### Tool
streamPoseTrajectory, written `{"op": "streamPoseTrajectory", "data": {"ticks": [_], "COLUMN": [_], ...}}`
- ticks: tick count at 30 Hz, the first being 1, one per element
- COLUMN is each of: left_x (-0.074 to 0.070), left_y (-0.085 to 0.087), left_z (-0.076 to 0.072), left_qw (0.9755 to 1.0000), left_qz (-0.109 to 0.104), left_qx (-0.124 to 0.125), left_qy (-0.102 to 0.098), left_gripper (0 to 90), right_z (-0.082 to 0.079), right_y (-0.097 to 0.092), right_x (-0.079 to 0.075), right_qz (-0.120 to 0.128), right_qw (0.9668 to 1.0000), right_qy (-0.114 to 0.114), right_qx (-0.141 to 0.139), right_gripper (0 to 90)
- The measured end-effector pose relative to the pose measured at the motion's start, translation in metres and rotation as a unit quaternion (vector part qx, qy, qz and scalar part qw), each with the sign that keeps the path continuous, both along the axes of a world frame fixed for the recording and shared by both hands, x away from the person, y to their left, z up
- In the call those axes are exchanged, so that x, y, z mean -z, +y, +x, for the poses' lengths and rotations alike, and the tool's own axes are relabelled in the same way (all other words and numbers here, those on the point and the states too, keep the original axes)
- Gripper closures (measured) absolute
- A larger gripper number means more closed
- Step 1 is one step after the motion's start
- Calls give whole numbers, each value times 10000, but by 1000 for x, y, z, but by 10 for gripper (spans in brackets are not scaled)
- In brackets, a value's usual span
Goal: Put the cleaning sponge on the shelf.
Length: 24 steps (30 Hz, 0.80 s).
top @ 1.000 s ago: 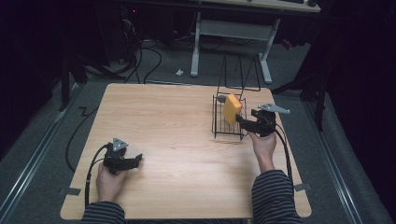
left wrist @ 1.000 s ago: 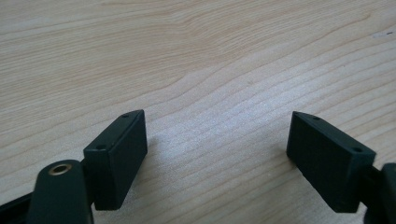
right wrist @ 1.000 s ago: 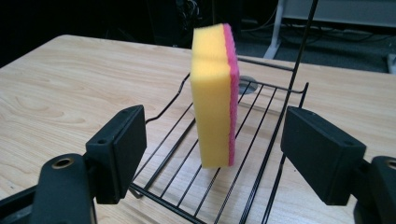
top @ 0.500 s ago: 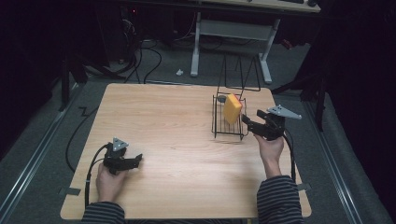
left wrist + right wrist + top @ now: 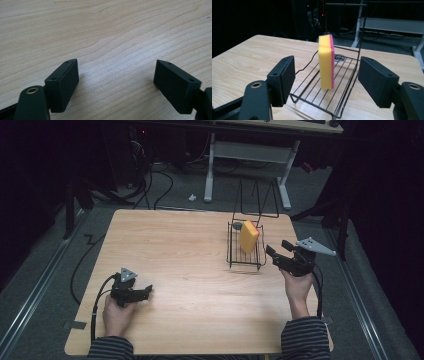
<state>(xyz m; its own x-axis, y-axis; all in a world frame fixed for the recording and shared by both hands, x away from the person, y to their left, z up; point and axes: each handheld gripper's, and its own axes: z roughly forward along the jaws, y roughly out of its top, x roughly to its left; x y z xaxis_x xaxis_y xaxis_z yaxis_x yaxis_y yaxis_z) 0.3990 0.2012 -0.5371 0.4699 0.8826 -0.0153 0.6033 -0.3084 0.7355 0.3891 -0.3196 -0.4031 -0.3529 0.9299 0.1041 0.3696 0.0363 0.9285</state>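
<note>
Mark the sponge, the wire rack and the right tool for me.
sponge (image 5: pixel 325 62), right gripper view, on its yellow face.
wire rack (image 5: pixel 231 242), high view, on its left wall.
right tool (image 5: pixel 276 252), high view, between its jaw tips.

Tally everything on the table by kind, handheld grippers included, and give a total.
Sponge, yellow with a pink face: 1
Black wire rack: 1
Small grey round thing in the rack: 1
Grippers, left gripper and right gripper: 2
Total: 5
</note>
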Motion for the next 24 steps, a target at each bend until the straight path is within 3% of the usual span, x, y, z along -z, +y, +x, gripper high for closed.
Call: {"op": "streamPoseTrajectory", "data": {"ticks": [11,15,24], "left_x": [0,0,0], "left_y": [0,0,0], "left_z": [0,0,0], "left_qw": [10000,10000,10000], "left_qz": [1,7,8], "left_qx": [3,4,3], "left_qy": [-5,-8,-8], "left_gripper": [207,206,206], "right_z": [-24,-37,-48], "right_y": [-7,-6,-5], "right_x": [0,0,6], "right_qz": [245,232,278], "right_qw": [9996,9992,9989], "right_qy": [-132,-221,-221], "right_qx": [-64,-225,-291], "right_gripper": [332,338,340]}}
